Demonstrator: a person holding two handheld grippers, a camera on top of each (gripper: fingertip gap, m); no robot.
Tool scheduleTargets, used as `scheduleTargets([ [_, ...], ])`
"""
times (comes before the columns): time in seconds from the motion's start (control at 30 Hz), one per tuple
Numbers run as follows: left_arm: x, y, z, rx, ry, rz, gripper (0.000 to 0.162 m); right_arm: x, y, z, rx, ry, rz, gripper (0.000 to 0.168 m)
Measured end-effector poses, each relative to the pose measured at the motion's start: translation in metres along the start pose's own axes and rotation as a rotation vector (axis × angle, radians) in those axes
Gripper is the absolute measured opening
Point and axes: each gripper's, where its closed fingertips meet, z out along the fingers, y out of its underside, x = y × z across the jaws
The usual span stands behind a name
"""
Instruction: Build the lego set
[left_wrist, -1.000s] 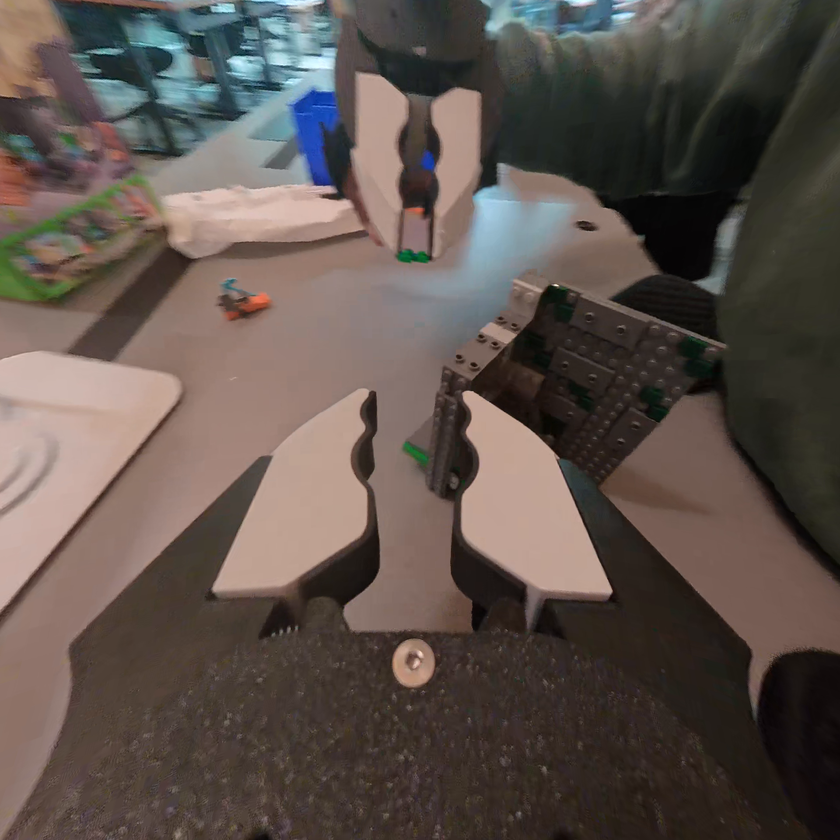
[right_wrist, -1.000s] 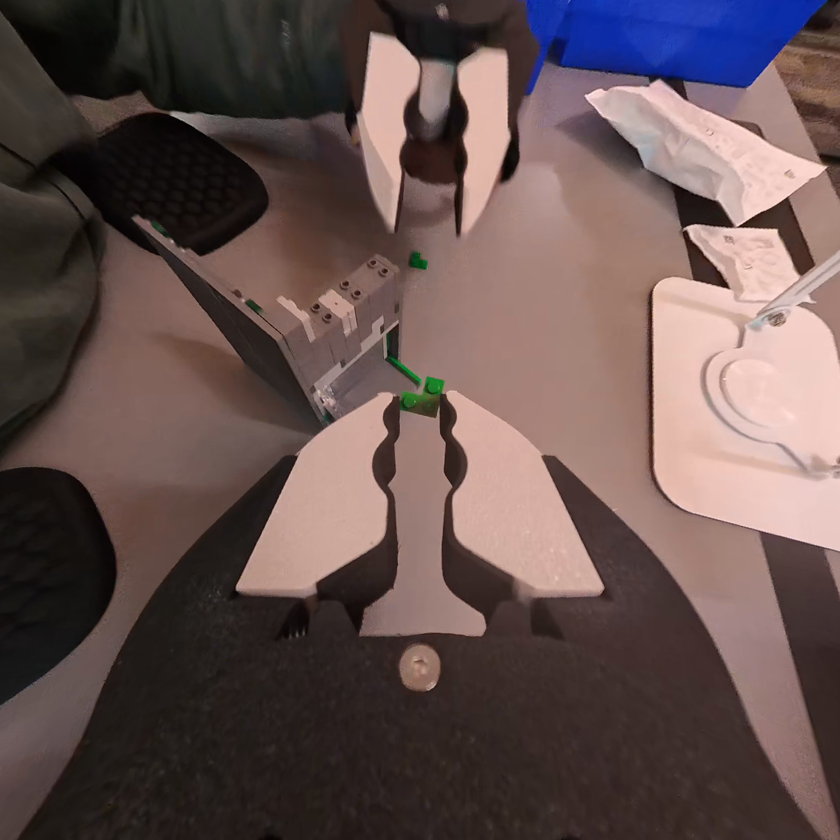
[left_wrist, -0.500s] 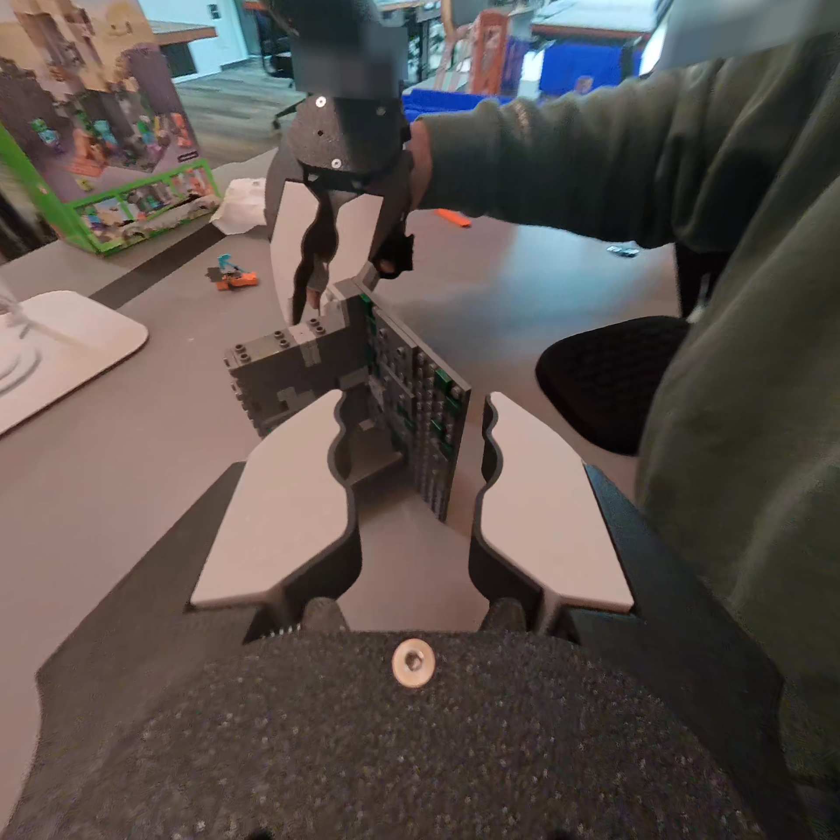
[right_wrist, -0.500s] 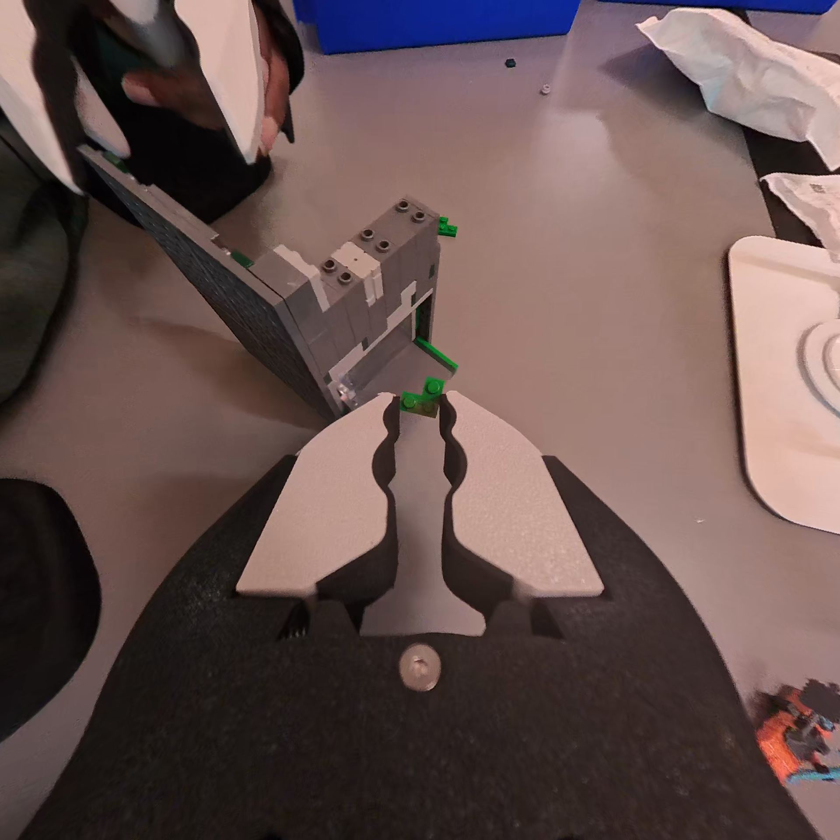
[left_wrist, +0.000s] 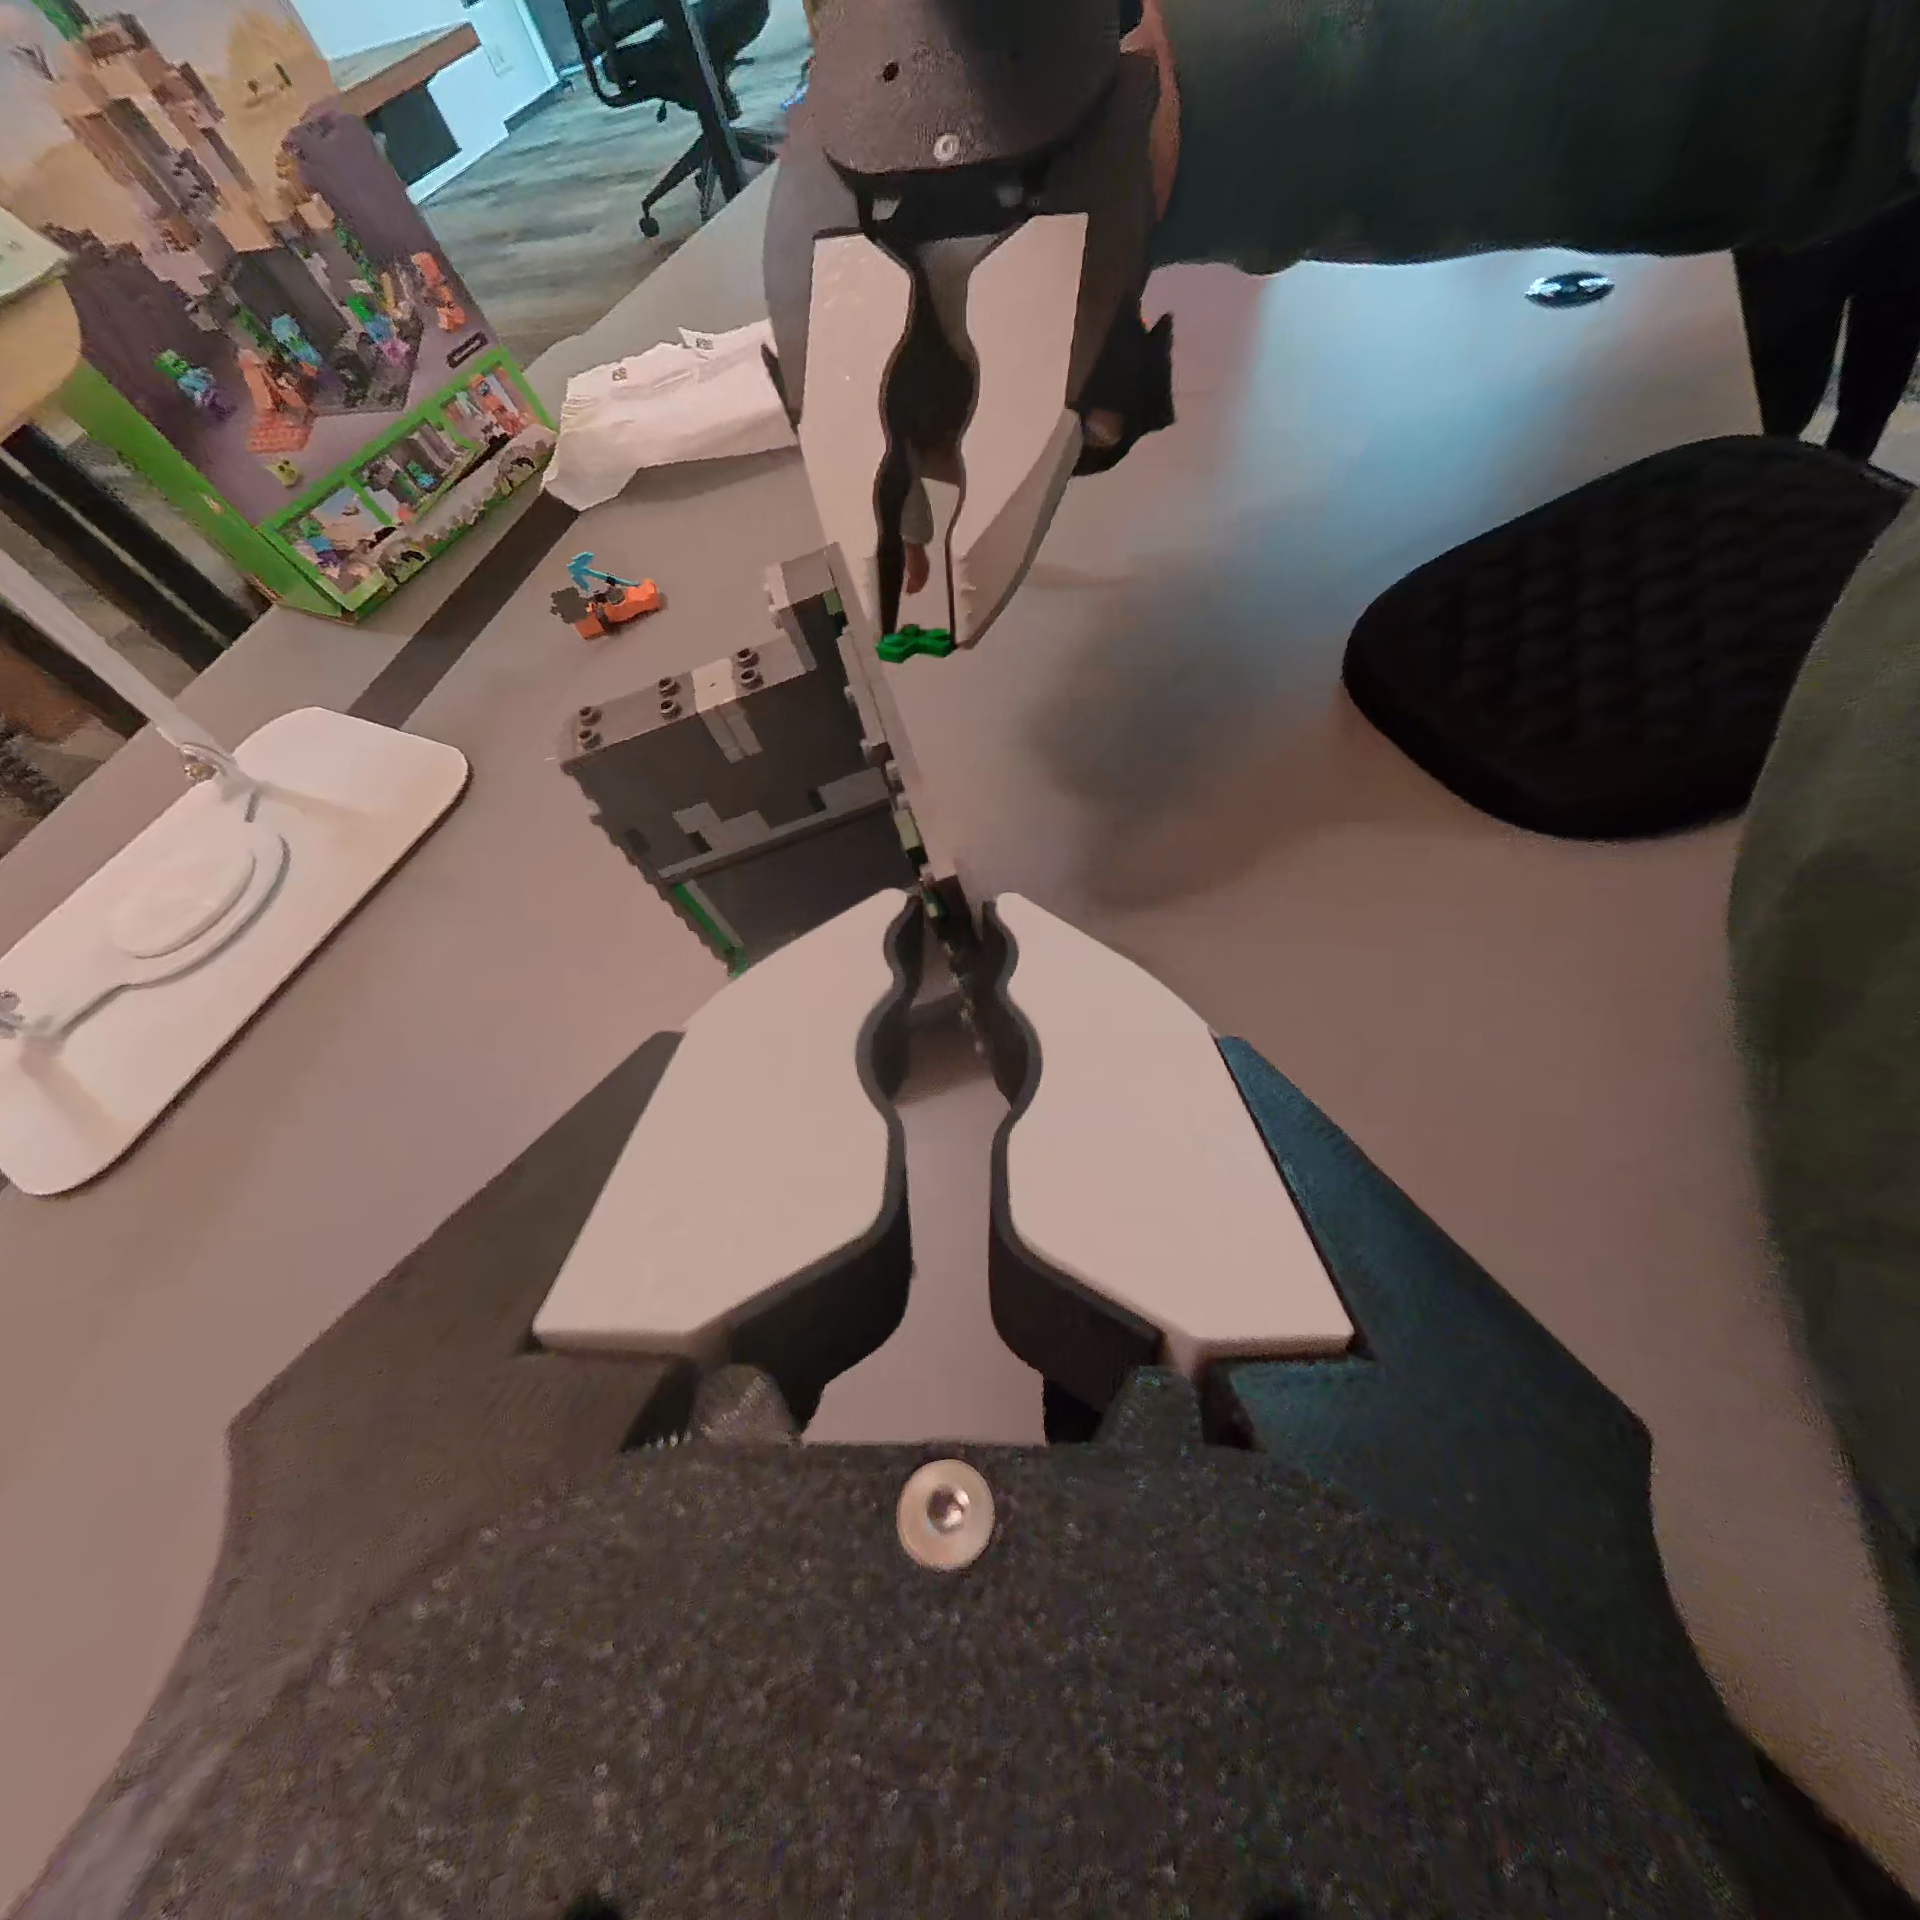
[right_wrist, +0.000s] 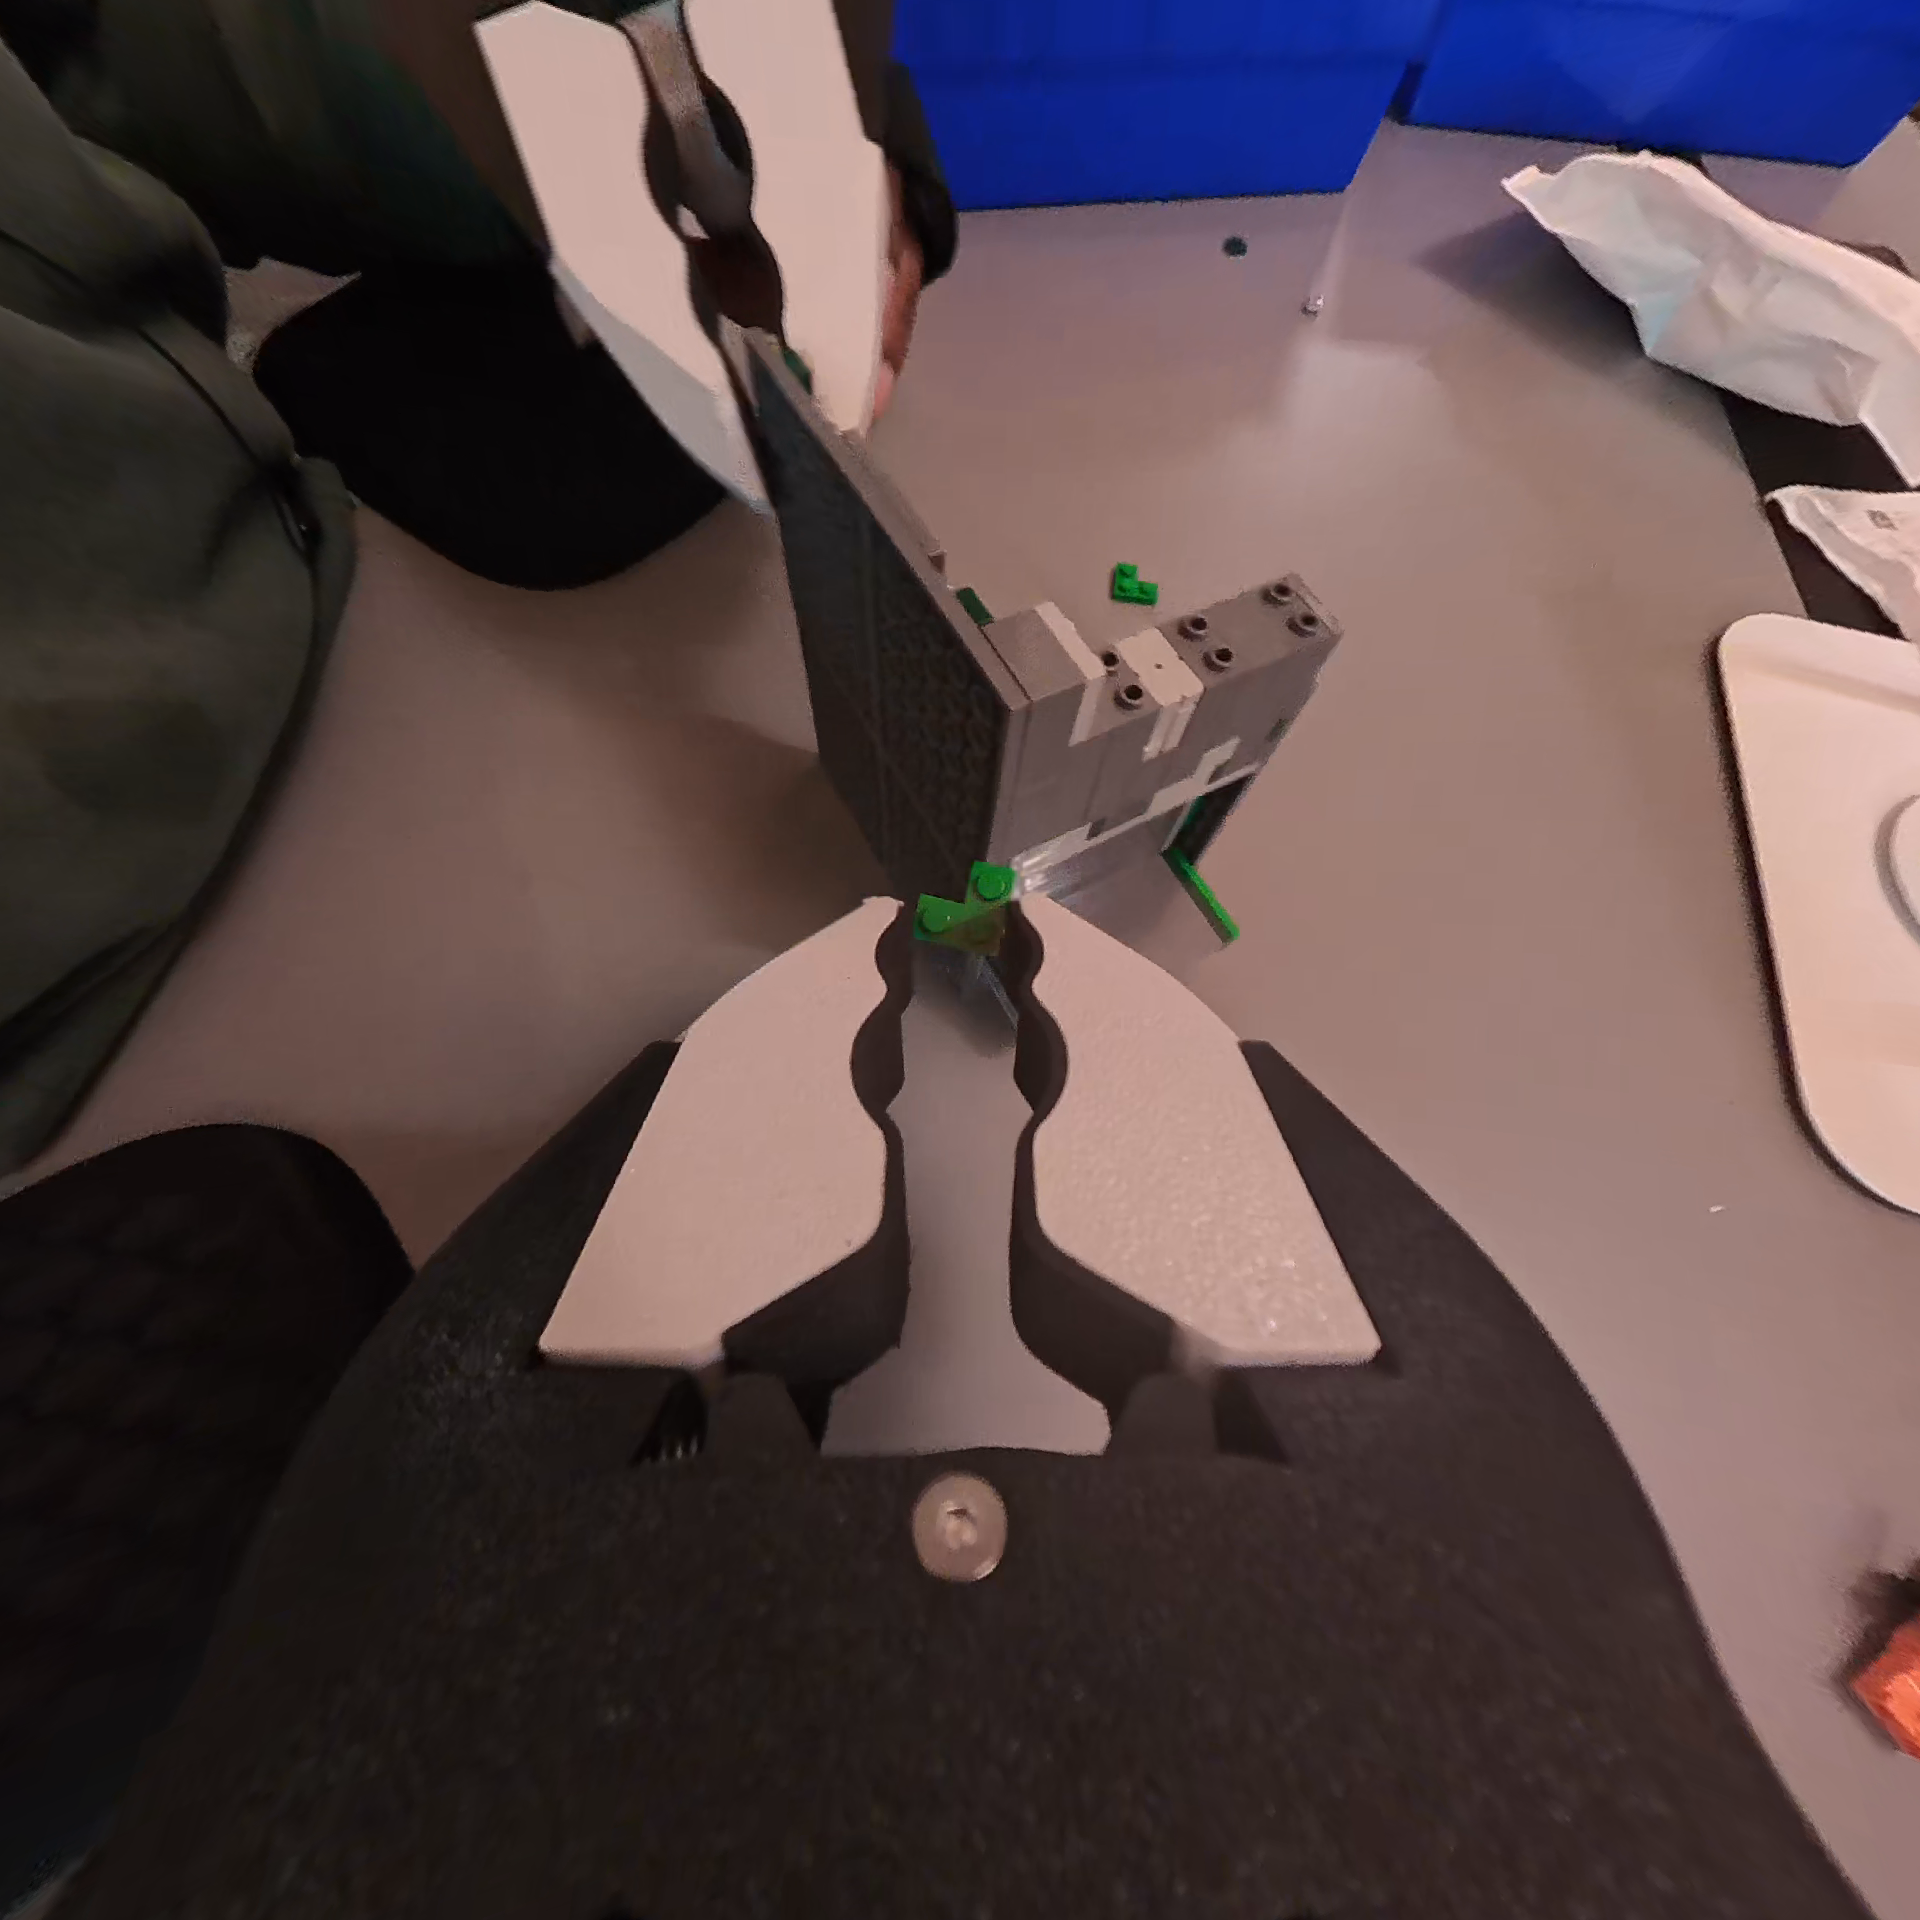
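Both grippers grip lego
Left gripper (left_wrist: 948, 925) pinches the grey wall (left_wrist: 769, 790); right gripper's (right_wrist: 961, 920) narrow fingers hold a green piece (right_wrist: 961, 902) beside it.

Dim, warm indoor light w/ soft shadows; wide-angle edge warp; far claw motion-blurred.

Each tool (left_wrist: 948, 920) has two pale grey, wavy-edged fingers (left_wrist: 748, 1153) on a speckled black body, one silver screw (left_wrist: 943, 1510) behind them. The person's sleeve (left_wrist: 1507, 114) is dark olive green.
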Motion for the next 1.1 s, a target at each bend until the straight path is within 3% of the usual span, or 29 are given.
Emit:
scheduleTargets([
  [0.6, -0.019, 0.013, -0.020, 0.182, 0.480, 0.033, 0.007, -0.003, -0.022, -0.018, 0.000, 0.042, -0.031, 0.016],
  [0.83, -0.018, 0.010, -0.016, 0.208, 0.485, 0.027, 0.007, 0.008, -0.031, -0.027, -0.002, 0.075, -0.021, 0.016],
  [0.97, -0.023, -0.001, -0.031, 0.263, 0.469, -0.021, 0.020, 0.013, -0.036, -0.030, -0.011, 0.082, -0.008, 0.017],
  [1.1, -0.048, -0.015, -0.048, 0.313, 0.328, -0.062, 0.018, 0.016, -0.039, -0.030, -0.029, 0.082, -0.017, 0.016],
])
